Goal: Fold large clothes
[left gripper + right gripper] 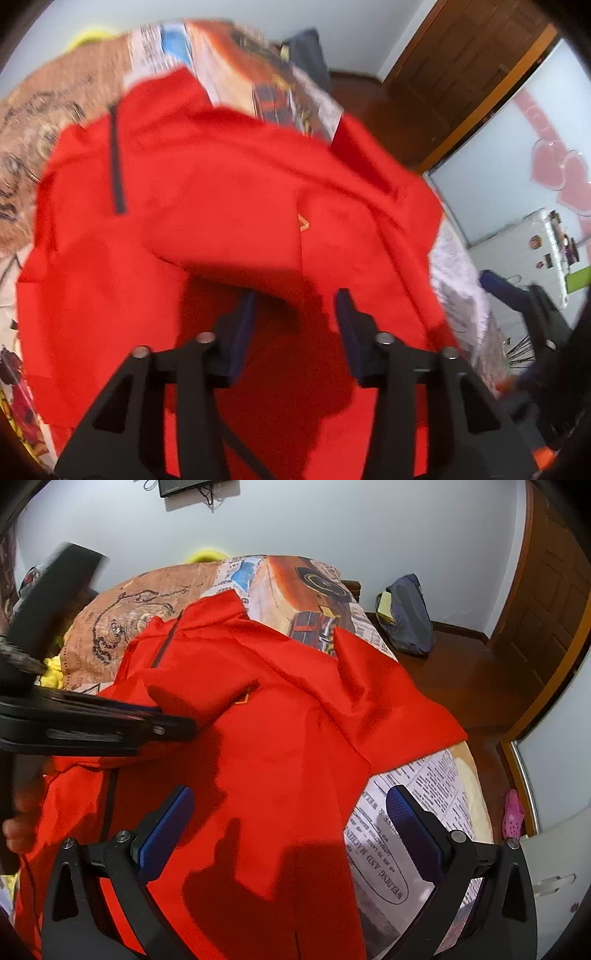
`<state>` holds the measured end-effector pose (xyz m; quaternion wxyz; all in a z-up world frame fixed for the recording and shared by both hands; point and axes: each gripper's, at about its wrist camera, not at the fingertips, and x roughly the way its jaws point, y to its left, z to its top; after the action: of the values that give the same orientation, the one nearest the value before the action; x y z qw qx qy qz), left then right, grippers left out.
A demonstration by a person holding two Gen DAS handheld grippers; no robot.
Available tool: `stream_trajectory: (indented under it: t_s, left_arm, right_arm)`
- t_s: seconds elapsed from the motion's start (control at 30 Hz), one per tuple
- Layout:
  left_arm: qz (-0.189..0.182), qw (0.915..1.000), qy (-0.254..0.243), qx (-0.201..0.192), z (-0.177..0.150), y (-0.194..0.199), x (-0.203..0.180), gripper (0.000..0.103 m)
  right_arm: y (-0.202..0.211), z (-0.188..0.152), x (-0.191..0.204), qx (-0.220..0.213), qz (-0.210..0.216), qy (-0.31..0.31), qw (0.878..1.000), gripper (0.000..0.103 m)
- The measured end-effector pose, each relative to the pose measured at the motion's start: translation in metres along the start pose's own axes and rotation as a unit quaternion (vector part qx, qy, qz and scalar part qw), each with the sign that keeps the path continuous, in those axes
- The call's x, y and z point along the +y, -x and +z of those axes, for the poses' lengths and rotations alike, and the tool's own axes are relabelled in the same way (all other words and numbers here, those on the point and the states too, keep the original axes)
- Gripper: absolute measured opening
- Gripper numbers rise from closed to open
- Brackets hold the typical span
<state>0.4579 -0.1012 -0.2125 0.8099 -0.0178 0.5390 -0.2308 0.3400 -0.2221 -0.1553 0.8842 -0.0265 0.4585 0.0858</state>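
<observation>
The red jacket [280, 716] lies spread across the bed [413, 805], collar toward the far end and dark zipper [164, 646] on the left half of the garment. In the left wrist view the jacket [229, 192] fills most of the frame directly ahead of and beneath the left tool [295, 306]; a raised fold of red cloth arches just beyond its fingertips. In the right wrist view the right tool [290, 805] hangs over the near right part of the garment, at the jacket's right edge, with its right finger over the bare bed cover.

The bed carries a cover printed with newspaper text and car pictures [306, 587]. A brown patterned cloth [122, 609] lies at the far left corner of the bed. Beyond it stand a pale wall, a dark blue bag [406, 616] on the brown floor against that wall, and a wooden door [550, 602] to the right. A pink shoe [513, 812] lies on the floor near the right side of the bed.

Left tool: fingers parted at moderate width, blue pads [347, 317] visible, nothing between them. In the right wrist view it enters from the left edge, at the fold of red cloth; contact cannot be confirmed. Right tool: fingers spread wide, blue pads [166, 827] visible, holding nothing.
</observation>
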Motion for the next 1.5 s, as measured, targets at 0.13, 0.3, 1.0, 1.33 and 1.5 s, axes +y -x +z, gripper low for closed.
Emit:
stream_trajectory:
  t_s: [0.13, 0.3, 1.0, 1.33, 1.5]
  left_arm:
    - [0.026, 0.9983, -0.014, -0.050, -0.006, 0.053, 0.017, 0.058]
    - [0.120, 0.9873, -0.003, -0.104, -0.026, 0.108, 0.067, 0.074]
    - [0.239, 0.9583, 0.156, -0.017, -0.155, 0.081, 0.243, 0.075]
    - [0.252, 0.9542, 0.159, -0.020, -0.150, 0.080, 0.243, 0.075]
    - [0.260, 0.9530, 0.152, -0.031, -0.137, 0.083, 0.240, 0.075]
  right_arm:
    - [0.003, 0.006, 0.009, -0.006, 0.011, 0.009, 1.000, 0.103]
    - [-0.003, 0.018, 0.028, 0.002, 0.045, 0.025, 0.999, 0.103]
    - [-0.100, 0.065, 0.107, 0.054, 0.027, 0.124, 0.990, 0.056]
    - [-0.074, 0.088, 0.098, 0.013, 0.051, 0.121, 0.991, 0.009]
    - [-0.038, 0.106, 0.069, -0.031, 0.051, 0.096, 0.994, 0.008]
